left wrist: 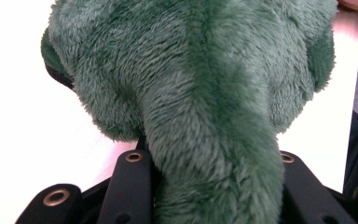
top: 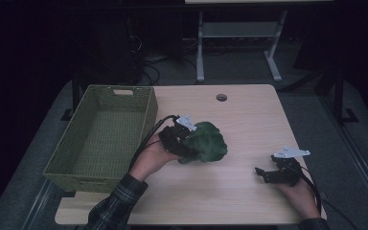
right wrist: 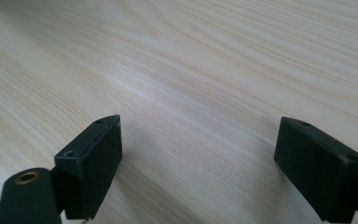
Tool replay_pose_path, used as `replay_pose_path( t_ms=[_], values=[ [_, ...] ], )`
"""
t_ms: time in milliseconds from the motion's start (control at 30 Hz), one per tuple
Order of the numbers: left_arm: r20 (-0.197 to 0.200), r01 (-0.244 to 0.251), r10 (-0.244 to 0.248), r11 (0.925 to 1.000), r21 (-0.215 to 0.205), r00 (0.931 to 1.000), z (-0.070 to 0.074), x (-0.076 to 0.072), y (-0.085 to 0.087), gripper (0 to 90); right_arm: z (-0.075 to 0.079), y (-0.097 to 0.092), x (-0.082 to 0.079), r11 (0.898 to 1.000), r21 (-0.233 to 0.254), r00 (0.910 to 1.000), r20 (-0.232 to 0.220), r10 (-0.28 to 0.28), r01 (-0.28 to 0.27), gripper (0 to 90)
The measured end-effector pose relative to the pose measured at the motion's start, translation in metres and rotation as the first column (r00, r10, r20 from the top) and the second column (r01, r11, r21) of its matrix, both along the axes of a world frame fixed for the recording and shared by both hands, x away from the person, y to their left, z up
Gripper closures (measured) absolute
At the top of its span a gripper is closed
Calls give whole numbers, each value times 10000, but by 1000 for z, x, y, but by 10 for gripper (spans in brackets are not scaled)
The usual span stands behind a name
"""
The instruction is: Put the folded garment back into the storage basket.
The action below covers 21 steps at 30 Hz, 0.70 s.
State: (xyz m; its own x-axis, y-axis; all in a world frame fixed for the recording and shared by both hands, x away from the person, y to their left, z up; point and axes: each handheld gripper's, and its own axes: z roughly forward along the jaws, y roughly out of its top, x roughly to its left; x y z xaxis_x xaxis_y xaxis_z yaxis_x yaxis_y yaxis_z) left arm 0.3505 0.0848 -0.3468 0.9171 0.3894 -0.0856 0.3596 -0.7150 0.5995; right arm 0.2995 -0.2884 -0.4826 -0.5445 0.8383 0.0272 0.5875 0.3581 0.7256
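Note:
A dark green plush toy (top: 206, 143) hangs above the middle of the light wooden table (top: 249, 120), just right of the basket. My left gripper (top: 186, 143) is shut on it from the left. In the left gripper view the plush toy (left wrist: 205, 93) bulges out between the two black jaws, with one fuzzy limb squeezed between them. My right gripper (top: 263, 175) rests near the table's front right edge, open, with nothing between its fingers. In the right gripper view its two black pads (right wrist: 95, 154) stand wide apart over bare wood (right wrist: 191, 70).
A green woven basket (top: 146, 115) with nothing in it lies on the left part of the table. A small round hole (top: 221, 97) sits near the table's far edge. Beyond the table stand the white legs of a desk frame (top: 200, 52) and cables on the dark floor.

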Motion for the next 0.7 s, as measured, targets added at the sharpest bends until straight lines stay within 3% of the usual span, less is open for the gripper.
replay_pose_path(
  t_ms=[367,700],
  values=[
    [241,-551,548,9984,102,9982,14,2,31,647,0,0,0,10000,17,10000,-23,-23,23,146],
    [514,-1275,1276,9918,-66,9905,30,5,64,648,0,0,0,10000,6,10000,1,-6,6,147]
  ],
)
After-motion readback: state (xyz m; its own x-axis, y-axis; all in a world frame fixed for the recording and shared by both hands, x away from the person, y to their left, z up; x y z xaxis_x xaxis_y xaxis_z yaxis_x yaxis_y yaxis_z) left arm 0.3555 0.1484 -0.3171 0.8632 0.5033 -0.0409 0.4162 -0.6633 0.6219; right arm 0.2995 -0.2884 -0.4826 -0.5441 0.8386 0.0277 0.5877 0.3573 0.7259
